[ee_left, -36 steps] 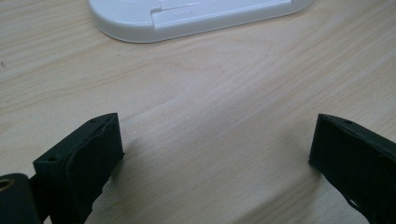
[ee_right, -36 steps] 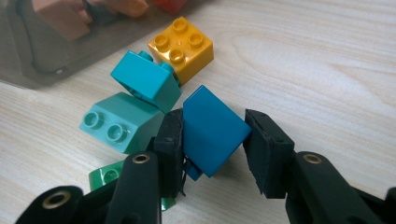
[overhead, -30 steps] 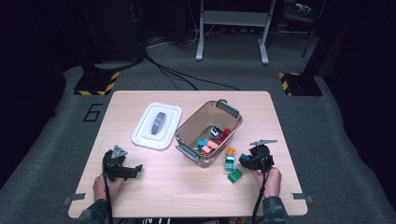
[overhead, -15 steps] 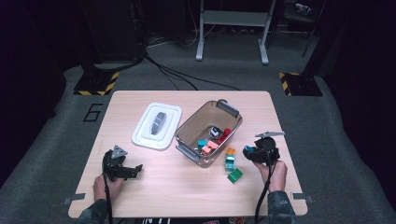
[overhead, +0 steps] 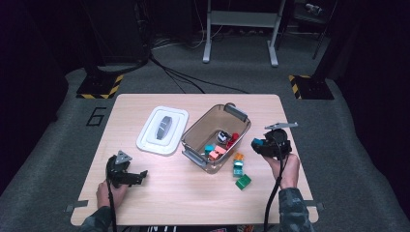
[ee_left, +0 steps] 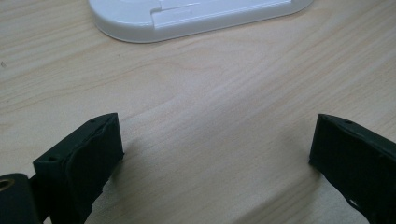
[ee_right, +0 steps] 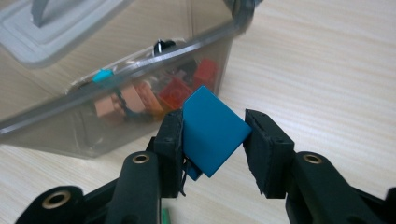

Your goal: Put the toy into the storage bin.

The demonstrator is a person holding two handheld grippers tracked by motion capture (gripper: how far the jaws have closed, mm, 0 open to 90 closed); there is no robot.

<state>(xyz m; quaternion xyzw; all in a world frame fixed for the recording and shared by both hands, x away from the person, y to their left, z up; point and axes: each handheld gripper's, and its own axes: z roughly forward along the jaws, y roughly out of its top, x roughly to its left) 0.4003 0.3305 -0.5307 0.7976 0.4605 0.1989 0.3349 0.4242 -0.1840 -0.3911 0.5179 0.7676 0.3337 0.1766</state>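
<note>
Right gripper (ee_right: 212, 140) clenched on a blue block (ee_right: 212, 130), block tilted between the jaws, just short of the clear bin (ee_right: 116, 116) ahead. Left gripper (ee_left: 215, 154) released, jaws wide apart over bare worktop (ee_left: 224, 93), white lid (ee_left: 196, 14) ahead.

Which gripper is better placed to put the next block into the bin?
The right gripper: it grips a blue block beside the clear bin. The left gripper is open over bare table.
</note>
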